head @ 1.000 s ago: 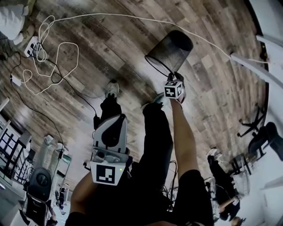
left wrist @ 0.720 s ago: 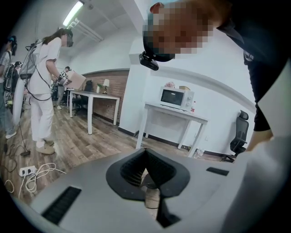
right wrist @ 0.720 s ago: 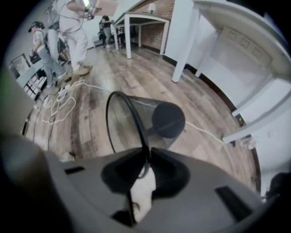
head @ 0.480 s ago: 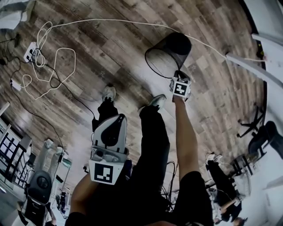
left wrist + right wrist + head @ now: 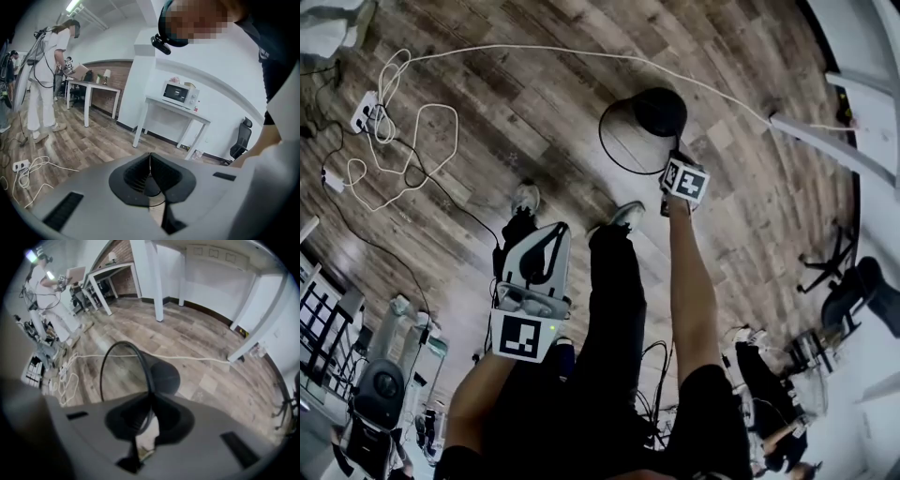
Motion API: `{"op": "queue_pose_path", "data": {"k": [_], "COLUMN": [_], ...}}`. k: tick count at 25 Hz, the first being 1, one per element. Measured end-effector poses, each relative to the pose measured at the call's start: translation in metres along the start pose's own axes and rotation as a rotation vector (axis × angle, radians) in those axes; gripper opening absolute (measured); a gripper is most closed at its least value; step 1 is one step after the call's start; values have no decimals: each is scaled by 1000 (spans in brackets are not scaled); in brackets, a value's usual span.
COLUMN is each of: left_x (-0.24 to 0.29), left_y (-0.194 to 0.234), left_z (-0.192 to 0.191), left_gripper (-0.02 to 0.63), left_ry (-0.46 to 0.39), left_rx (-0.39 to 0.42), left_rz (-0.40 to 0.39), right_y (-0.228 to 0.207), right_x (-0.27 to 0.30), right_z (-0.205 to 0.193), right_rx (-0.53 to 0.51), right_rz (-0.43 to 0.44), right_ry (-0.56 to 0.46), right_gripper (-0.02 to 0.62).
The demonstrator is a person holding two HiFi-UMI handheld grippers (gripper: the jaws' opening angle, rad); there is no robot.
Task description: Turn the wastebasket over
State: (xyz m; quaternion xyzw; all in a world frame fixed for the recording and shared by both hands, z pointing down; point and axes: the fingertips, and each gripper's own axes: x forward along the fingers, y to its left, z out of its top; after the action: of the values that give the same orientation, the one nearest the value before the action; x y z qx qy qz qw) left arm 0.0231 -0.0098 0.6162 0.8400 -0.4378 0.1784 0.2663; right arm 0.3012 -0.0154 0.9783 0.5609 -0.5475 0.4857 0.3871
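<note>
The wastebasket is black wire mesh and hangs above the wood floor. Its round mouth faces up toward me and its dark base shows through it. My right gripper reaches straight down and is shut on the near side of the rim. In the right gripper view the thin rim runs between the pads of the right gripper. The left gripper is held close to my body, shut, with nothing in it. In its own view the left gripper shows its pads pressed together.
A white cable loops over the floor to a power strip. White table legs stand at the right, with an office chair beyond. My shoes are just below the basket. A person in white stands further off.
The right gripper rolled and rose with the basket, whose mouth swung from facing sideways to facing up. The left gripper drifted slightly and stayed shut.
</note>
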Motion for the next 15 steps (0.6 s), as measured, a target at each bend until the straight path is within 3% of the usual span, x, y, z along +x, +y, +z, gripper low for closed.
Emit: {"op": "queue_pose_path", "data": {"k": [4,5,8,12,15], "left_x": [10,14,28,43,52], "left_y": [3,5,19,33,44], "left_z": [-25,-35,-70,-124,-147], "left_gripper": [48,100,162,201,207], "left_ry": [85,104,151,268,309], "left_rx": [-77,-101,-144,-235,-306], "left_rz": [-6,-14,-23,-13,-3], "right_y": [5,8,18,29,38], "right_x": [-14,-20,-38,-64,-85], "right_z": [-9,-11,-19,-32,-31], "right_rx": [6,0,-15,-16,-34], "right_rz": [25,30,47,78,105], "right_ry": [43,51,72,96,85], "right_gripper": [52,51,51,51,51]}}
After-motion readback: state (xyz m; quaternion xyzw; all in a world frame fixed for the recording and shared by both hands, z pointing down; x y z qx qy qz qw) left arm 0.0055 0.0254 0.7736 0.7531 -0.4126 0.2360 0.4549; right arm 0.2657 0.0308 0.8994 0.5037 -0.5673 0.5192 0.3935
